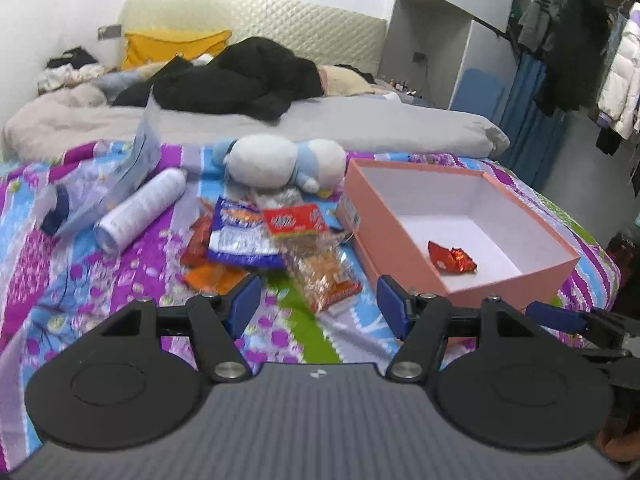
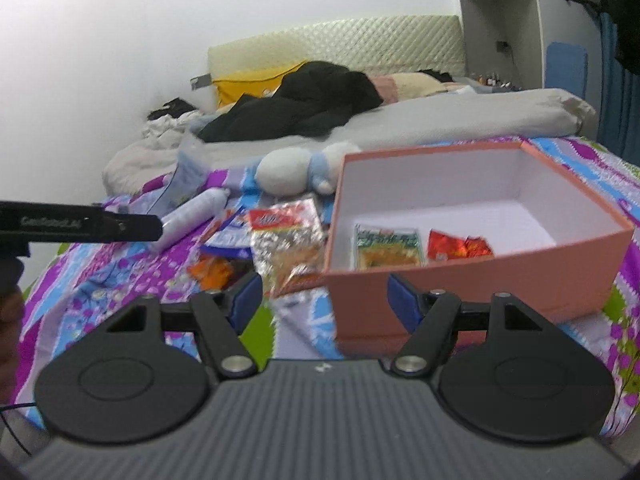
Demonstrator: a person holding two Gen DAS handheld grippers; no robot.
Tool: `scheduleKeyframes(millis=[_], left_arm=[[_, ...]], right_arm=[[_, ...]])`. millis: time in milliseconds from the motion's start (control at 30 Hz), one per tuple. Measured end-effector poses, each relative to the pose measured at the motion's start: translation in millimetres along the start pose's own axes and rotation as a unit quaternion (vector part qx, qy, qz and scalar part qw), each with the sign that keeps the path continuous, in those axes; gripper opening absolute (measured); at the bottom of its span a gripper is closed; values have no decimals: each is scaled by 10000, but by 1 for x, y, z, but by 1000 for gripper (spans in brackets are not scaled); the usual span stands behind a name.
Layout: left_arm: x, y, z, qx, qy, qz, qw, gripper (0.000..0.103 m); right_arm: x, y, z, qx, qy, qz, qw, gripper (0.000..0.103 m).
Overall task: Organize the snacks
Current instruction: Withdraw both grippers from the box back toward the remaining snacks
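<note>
On the bed, a bright patchwork bedspread (image 1: 120, 280) carries a loose heap of snack packets. The left gripper (image 1: 318, 304) hangs over the near edge of the heap with its blue pads spread apart and nothing between them; the right gripper (image 2: 324, 300) is likewise spread and empty, its right finger in front of the near wall of the pink box (image 2: 480, 280).

The box stands open on the right side of the bedspread, just beside the heap. Inside it lie a red foil packet (image 2: 458, 246) and, seen only from the right wrist view, a green and yellow packet (image 2: 388, 246) by the near wall.

In the heap, a clear packet of biscuits with a red label (image 1: 320, 264) lies nearest the left gripper, with a blue and white packet (image 1: 236, 236) to its left resting over orange wrappers (image 1: 212, 276). The clear packet's far end touches or nearly touches the box's left wall.

Behind the heap a white and blue plush toy (image 1: 280, 164) lies against the box's far left corner. A white spray can (image 1: 140, 208) lies on its side left of the snacks, beside a pale blue pouch (image 1: 140, 152) that stands tilted. Farther back are a grey duvet (image 1: 360, 128), black clothing (image 1: 240, 80) and a yellow pillow (image 1: 172, 46). Clothes (image 1: 580, 60) hang at the right
</note>
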State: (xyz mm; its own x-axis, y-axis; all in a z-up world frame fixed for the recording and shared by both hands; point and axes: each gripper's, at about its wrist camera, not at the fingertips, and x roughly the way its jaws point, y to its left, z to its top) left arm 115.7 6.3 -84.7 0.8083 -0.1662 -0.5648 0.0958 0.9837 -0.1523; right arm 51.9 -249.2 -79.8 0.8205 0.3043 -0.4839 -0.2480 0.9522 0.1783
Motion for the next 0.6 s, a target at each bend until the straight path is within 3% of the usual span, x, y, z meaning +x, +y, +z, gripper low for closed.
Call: scheduleKeyframes(millis=[333, 600], left_arm=[[2, 31, -30, -458, 174, 115, 9987, 69], [29, 69, -39, -1080, 336, 222, 9933, 69]], right_arm=[[7, 24, -12, -272, 191, 198, 9993, 71], [42, 50, -10, -764, 433, 348, 9955, 70]])
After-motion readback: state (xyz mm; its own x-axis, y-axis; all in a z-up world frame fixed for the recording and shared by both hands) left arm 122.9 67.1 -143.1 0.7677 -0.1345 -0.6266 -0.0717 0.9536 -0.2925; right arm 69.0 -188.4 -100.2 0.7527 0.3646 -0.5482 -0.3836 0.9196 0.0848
